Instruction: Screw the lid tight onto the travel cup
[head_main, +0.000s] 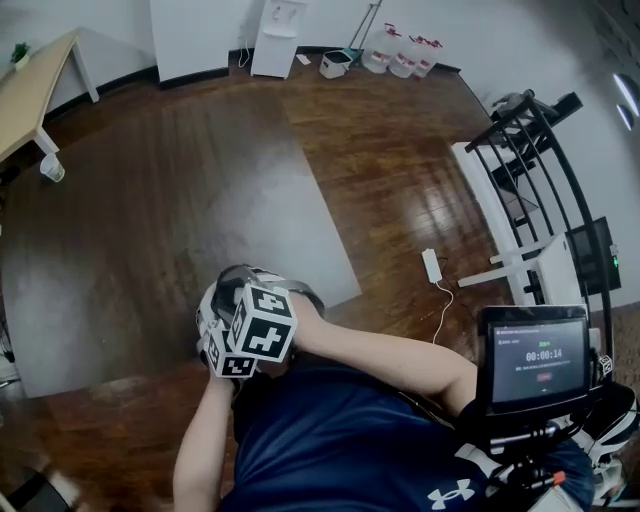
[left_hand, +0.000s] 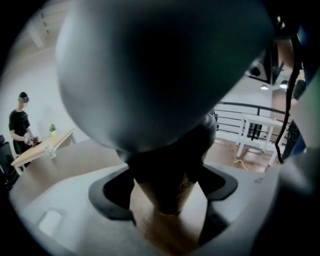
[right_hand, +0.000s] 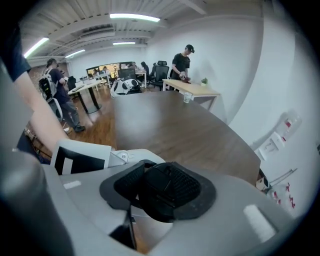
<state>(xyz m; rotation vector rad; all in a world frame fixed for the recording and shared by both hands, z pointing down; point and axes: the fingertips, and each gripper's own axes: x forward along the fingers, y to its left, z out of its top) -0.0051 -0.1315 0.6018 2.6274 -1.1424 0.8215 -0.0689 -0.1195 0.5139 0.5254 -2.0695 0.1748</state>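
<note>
In the head view both grippers are held close in front of the person's chest, marker cubes touching: the left cube lower, the right cube above it. The travel cup fills the left gripper view as a large grey rounded body. Its dark narrow part sits between the jaws of my left gripper, which is shut on it. In the right gripper view my right gripper has its ribbed pads pressed on the black round lid. The cup itself is hidden in the head view.
A grey mat lies on the wooden floor, with a white power strip to its right. A white desk with a black rack stands at the right, and a tablet screen is near the person. Other people stand at far tables.
</note>
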